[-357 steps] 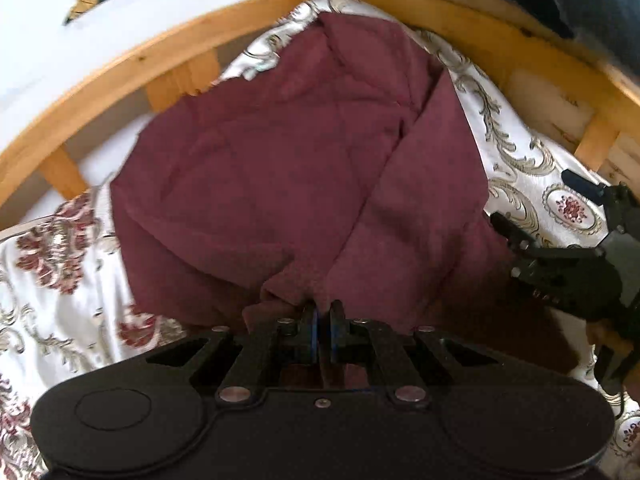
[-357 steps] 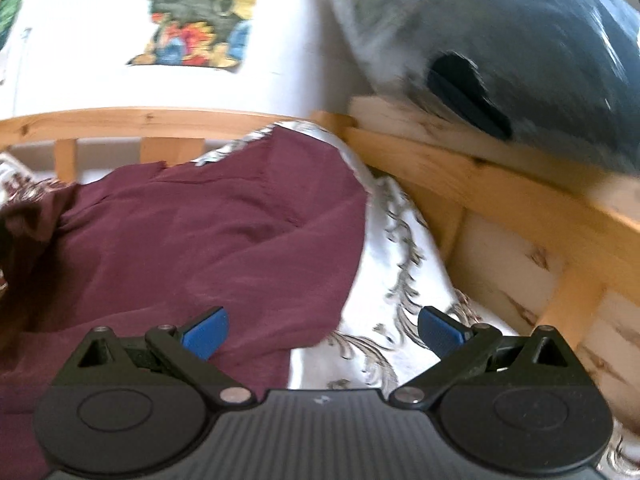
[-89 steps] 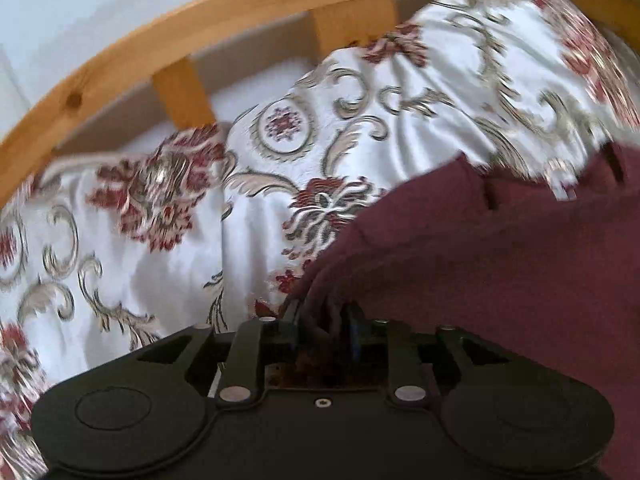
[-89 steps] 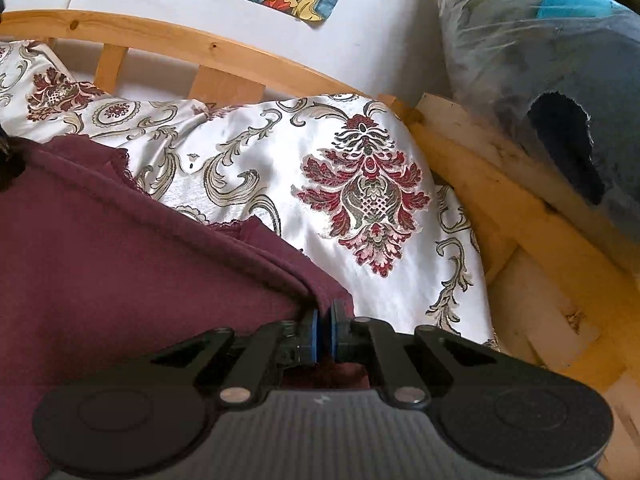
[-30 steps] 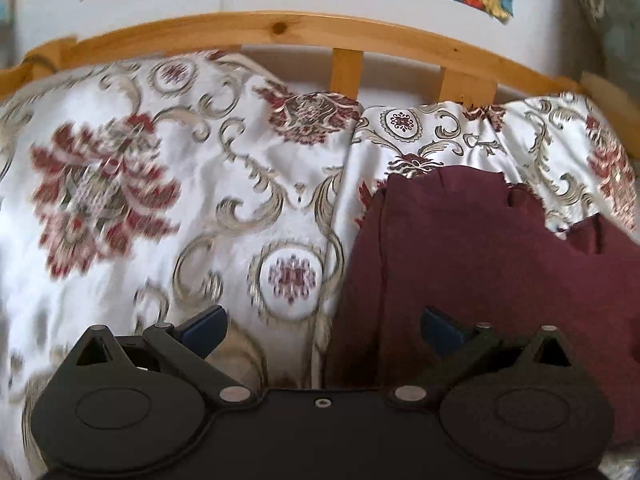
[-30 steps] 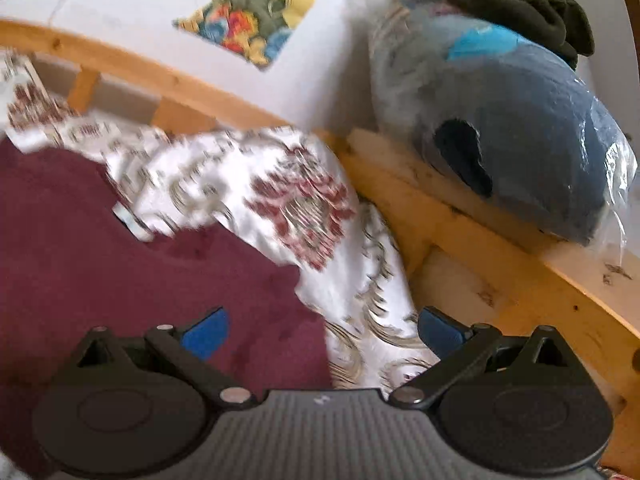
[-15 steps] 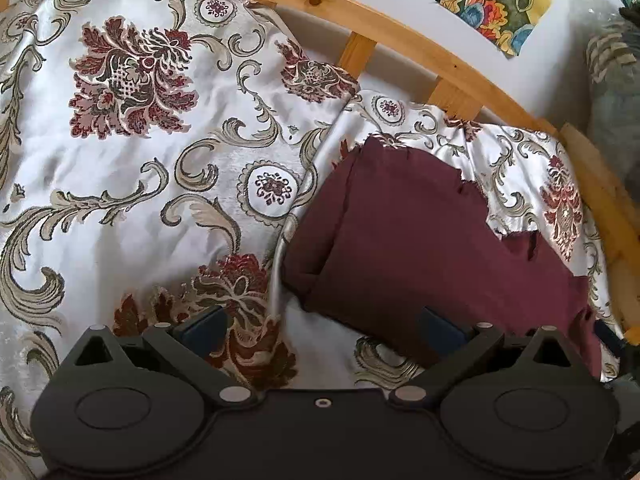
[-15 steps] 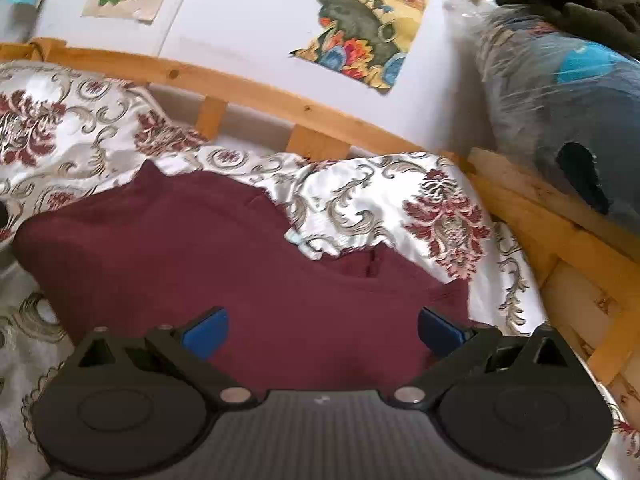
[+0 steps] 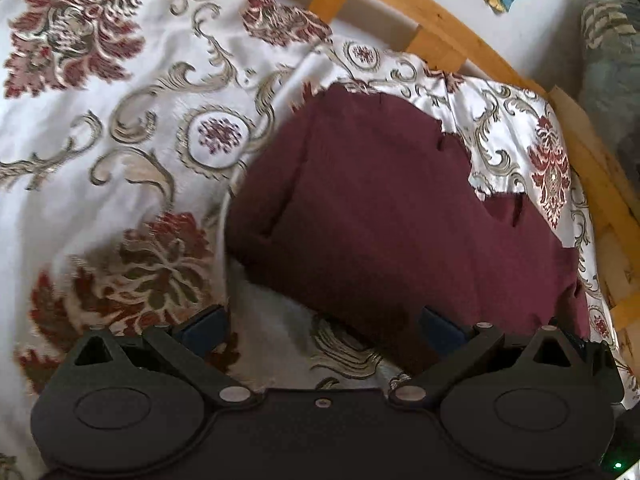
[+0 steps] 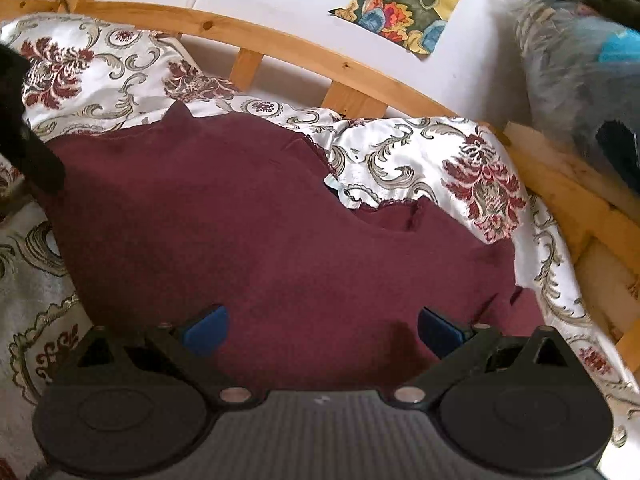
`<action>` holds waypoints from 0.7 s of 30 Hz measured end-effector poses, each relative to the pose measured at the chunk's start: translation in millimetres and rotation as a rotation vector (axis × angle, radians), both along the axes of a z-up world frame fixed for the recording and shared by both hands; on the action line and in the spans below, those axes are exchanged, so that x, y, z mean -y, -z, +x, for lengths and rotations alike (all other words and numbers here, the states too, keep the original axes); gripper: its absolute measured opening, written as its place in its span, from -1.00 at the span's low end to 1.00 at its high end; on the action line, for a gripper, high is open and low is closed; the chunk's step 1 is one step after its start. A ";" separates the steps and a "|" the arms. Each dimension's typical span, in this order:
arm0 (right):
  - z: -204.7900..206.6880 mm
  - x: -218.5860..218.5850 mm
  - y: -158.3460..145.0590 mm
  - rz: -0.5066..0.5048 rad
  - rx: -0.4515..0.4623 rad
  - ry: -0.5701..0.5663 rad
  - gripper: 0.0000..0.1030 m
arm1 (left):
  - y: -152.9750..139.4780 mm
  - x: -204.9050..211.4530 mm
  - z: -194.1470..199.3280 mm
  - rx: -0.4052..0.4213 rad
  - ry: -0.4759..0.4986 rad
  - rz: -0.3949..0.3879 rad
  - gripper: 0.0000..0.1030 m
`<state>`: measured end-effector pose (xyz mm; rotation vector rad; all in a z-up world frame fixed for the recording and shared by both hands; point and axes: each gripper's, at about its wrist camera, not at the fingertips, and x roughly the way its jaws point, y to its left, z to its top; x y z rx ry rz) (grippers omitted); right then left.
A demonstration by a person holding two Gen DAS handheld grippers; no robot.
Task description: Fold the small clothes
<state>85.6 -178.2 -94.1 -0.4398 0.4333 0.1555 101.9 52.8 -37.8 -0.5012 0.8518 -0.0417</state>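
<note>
The maroon garment [image 9: 384,208] lies folded on the bed, spread flat on the patterned cover [image 9: 120,128]. Its far edge is uneven, with a notch where the cover shows through and a thin lace trim [image 10: 320,152] along part of it. In the right wrist view a small pale tag [image 10: 340,192] peeks out at that notch.

The left gripper [image 9: 322,326] hangs over the garment's near left corner with its fingers wide apart and nothing between them. Its right blue pad sits above the maroon cloth, its left pad above the bare cover; whether either touches cannot be told. The garment stretches ahead and to the right of this gripper.

The right gripper [image 10: 322,330] hovers over the near edge of the garment, fingers also spread wide and empty, with maroon cloth filling the space ahead of it and to both sides.

Beyond the garment, ahead of both grippers, runs the bed's wooden rail [image 10: 280,46]. Behind it is a white wall with a colourful picture [image 10: 404,0]. To the right of the right gripper, past the rail, sits a bundle in clear plastic [image 10: 580,60].
</note>
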 end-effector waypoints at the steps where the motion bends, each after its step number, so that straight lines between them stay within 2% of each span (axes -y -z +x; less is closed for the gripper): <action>1: 2.3 1.7 -0.9 0.010 -0.007 -0.001 1.00 | 1.2 0.8 3.9 -0.012 0.009 -0.017 0.98; 4: 6.9 7.3 -2.2 0.047 -0.032 0.000 1.00 | 3.2 0.1 10.0 -0.030 0.055 -0.115 0.98; 6: 9.1 10.2 -2.9 0.066 -0.045 0.001 1.00 | 3.4 2.4 12.2 -0.028 0.064 -0.131 0.98; 9: 10.4 12.6 -3.5 0.081 -0.054 0.001 1.00 | 8.7 3.6 19.6 -0.047 0.036 -0.123 0.99; 12: 9.8 11.9 -3.5 0.080 -0.052 0.001 1.00 | 15.9 -0.5 25.9 -0.010 -0.008 -0.099 0.99; 17: 7.9 9.2 -3.4 0.068 -0.044 0.005 1.00 | 18.6 -0.3 27.4 0.019 0.006 -0.057 0.99; 21: 7.2 8.1 -4.0 0.061 -0.039 0.007 1.00 | 20.1 -2.6 28.4 0.020 -0.028 -0.077 0.99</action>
